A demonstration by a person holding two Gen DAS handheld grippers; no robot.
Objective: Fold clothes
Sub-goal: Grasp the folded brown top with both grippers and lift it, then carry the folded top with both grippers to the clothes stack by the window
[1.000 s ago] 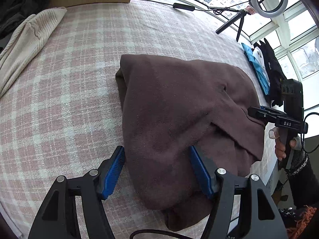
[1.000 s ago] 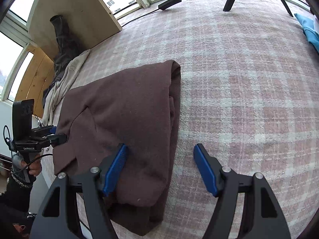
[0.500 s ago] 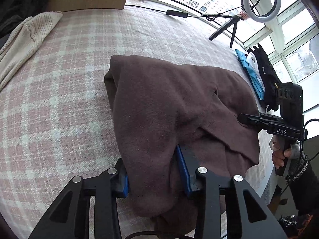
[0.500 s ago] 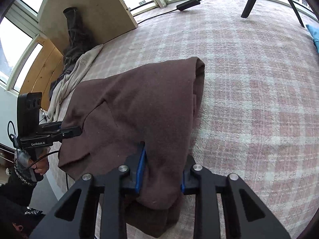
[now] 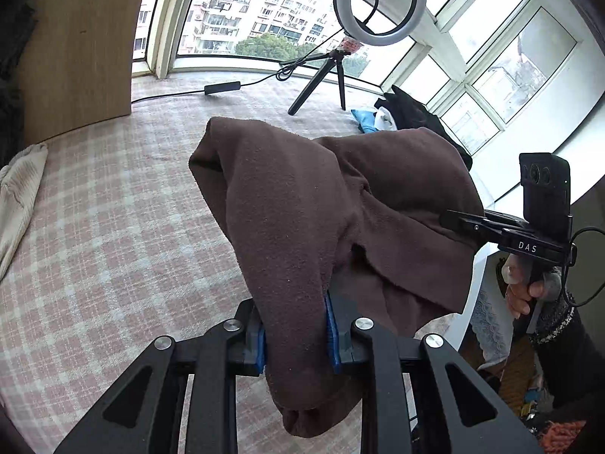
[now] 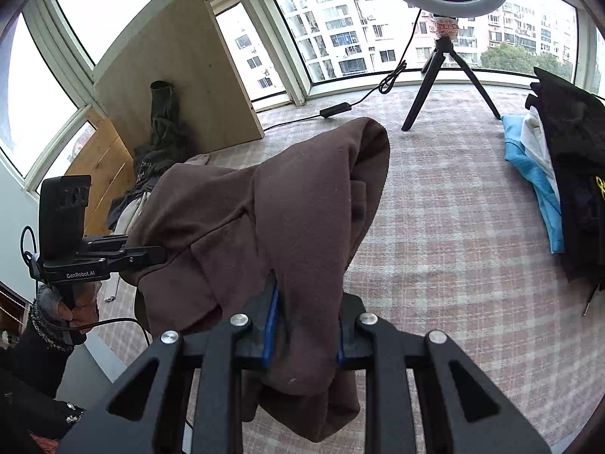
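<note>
A brown garment point(image 5: 310, 204) hangs folded between both grippers, lifted off the pink plaid surface point(image 5: 113, 234). My left gripper point(image 5: 297, 336) is shut on its near edge, cloth bunched between the blue pads. My right gripper point(image 6: 304, 335) is shut on the other near edge of the brown garment point(image 6: 272, 212). Each gripper shows in the other's view: the right one point(image 5: 453, 221) at the garment's right corner, the left one point(image 6: 159, 253) at its left corner. The far fold droops toward the surface.
A ring light on a tripod point(image 5: 332, 72) and its cable stand at the far edge by the windows. A stack of black, white and blue clothes point(image 6: 556, 174) lies at the right. A cream garment point(image 5: 19, 196) lies at the left. A wooden board point(image 6: 181, 75) leans at the back.
Both grippers closed on the brown garment's near edge and lifted it off the surface; both views tilted up toward the windows.
</note>
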